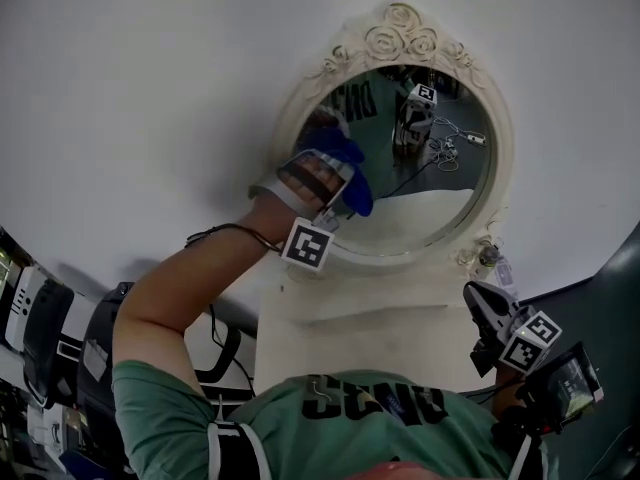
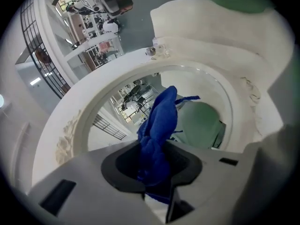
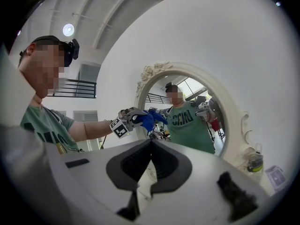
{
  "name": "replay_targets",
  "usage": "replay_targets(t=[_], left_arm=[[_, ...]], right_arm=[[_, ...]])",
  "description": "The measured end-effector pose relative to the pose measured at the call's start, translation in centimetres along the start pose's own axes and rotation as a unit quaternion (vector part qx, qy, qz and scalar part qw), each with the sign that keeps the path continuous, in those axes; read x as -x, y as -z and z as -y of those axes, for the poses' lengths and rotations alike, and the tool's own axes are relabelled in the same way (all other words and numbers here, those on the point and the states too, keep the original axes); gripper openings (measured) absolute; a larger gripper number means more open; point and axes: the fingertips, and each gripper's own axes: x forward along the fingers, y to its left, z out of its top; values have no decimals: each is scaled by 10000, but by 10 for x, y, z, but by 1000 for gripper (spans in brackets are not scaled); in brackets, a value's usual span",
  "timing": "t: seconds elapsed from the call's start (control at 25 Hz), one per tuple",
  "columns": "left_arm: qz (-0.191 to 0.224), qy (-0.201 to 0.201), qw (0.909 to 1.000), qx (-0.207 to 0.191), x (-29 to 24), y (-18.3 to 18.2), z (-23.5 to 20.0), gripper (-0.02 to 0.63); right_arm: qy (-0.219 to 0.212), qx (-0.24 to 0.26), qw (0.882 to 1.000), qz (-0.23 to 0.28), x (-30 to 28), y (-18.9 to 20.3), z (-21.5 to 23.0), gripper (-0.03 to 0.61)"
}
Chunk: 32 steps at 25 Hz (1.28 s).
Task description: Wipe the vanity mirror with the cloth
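Left gripper (image 2: 156, 170) was clamped tight on the blue cloth (image 2: 158, 125). The cloth was bunched between the jaws and stuck out past their tips, at the left part of the mirror (image 1: 425, 213) glass. Right gripper (image 3: 151, 146) had jaws closed together with nothing in them. It was low, right of the mirror, well apart from the cloth.
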Motion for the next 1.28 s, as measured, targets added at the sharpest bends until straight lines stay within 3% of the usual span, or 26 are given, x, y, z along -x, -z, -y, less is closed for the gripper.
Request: replay_targets(t=[0.12, 0.28, 0.52, 0.64, 0.92, 1.28], left_arm=[[-79, 144, 9998, 104, 17, 24, 36, 114], [-35, 292, 9996, 5, 17, 28, 66, 114], [-78, 387, 9989, -244, 1, 30, 69, 114], [71, 351, 9992, -164, -3, 21, 63, 114], [419, 308, 9986, 29, -44, -41, 12, 115], [980, 98, 9949, -203, -111, -141, -78, 115]], right_arm=[[-174, 87, 9998, -106, -28, 8, -23, 12], [-260, 84, 9995, -161, -48, 14, -40, 12], [-179, 36, 9997, -156, -48, 19, -40, 11], [-63, 27, 9998, -164, -34, 15, -27, 11], [78, -1, 10000, -39, 7, 1, 13, 11], [525, -222, 9982, 167, 91, -11, 71, 12]])
